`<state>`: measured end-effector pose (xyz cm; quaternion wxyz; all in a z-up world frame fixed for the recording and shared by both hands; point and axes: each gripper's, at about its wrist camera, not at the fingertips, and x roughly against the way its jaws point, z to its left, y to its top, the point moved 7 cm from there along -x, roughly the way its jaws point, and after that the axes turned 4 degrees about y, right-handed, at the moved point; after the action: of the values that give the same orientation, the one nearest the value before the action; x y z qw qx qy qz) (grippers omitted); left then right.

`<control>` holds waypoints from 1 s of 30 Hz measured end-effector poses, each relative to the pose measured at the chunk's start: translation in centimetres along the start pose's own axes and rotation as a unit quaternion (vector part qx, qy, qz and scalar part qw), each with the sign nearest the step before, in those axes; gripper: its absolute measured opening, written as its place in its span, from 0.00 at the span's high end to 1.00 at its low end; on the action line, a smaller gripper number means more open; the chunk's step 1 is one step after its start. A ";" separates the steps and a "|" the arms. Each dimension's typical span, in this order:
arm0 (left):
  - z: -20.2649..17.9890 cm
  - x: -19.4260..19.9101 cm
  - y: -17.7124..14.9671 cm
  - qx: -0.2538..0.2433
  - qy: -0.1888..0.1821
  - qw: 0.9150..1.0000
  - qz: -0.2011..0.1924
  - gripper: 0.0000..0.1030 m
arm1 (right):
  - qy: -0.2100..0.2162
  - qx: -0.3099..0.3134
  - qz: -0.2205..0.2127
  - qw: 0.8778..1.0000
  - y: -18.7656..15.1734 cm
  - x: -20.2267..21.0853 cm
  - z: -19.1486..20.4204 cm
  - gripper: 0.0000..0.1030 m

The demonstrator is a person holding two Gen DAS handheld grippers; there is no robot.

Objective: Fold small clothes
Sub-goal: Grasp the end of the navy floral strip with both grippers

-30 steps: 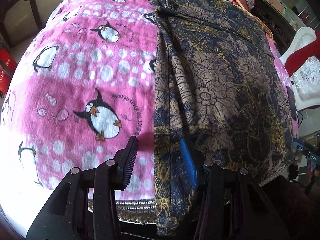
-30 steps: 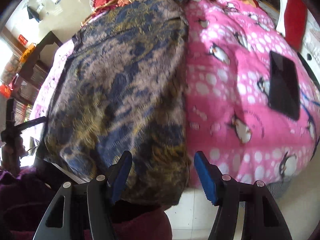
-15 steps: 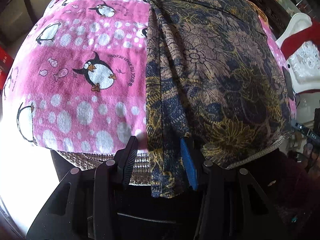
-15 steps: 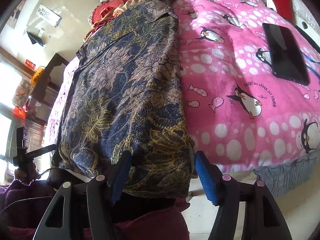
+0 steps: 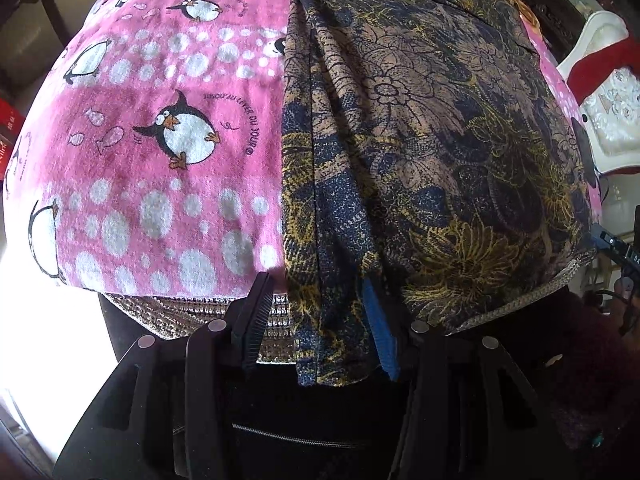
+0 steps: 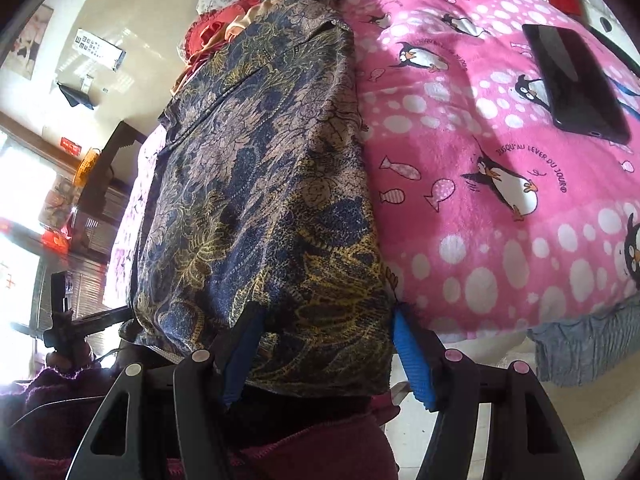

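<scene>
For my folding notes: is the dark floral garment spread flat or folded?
Folded lengthwise: the dark floral garment shows stacked layers along one long edge on the pink penguin blanket.

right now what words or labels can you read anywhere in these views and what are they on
"JUSQU'AU LEVER DU JOUR®": printed in an arc beside each penguin on the pink blanket; clearest by the penguin in the right wrist view.
Same phrase, upside down, by the penguin in the left wrist view.
Wall chart: rows of black symbols, too small to read.
Red sign: too blurred to read.
Black device at the right edge: white letters, cut off, unreadable.
</scene>
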<state>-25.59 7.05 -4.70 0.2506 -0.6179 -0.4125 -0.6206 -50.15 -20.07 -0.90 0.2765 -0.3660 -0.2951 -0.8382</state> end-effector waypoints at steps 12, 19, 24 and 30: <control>0.3 -0.4 -0.6 0.007 -0.009 1.000 0.015 0.54 | 0.003 0.016 0.000 1.000 0.0 -0.5 0.8 0.34; -0.7 -0.7 -0.8 -0.015 -0.015 1.000 0.019 0.41 | 0.012 0.022 -0.003 1.000 -0.3 -1.1 1.0 0.43; -0.9 -0.9 -0.7 -0.016 -0.023 0.999 0.025 0.82 | 0.005 0.067 -0.013 0.998 -0.3 -0.3 2.5 0.76; -1.2 1.8 0.1 -0.032 -0.047 0.998 -0.008 0.95 | -0.004 0.084 -0.043 0.996 0.7 1.4 3.5 0.96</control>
<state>-26.40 6.42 -2.78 0.2055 -0.6509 -0.4090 -0.6056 -48.95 -18.42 2.36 0.2689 -0.3322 -0.3807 -0.8200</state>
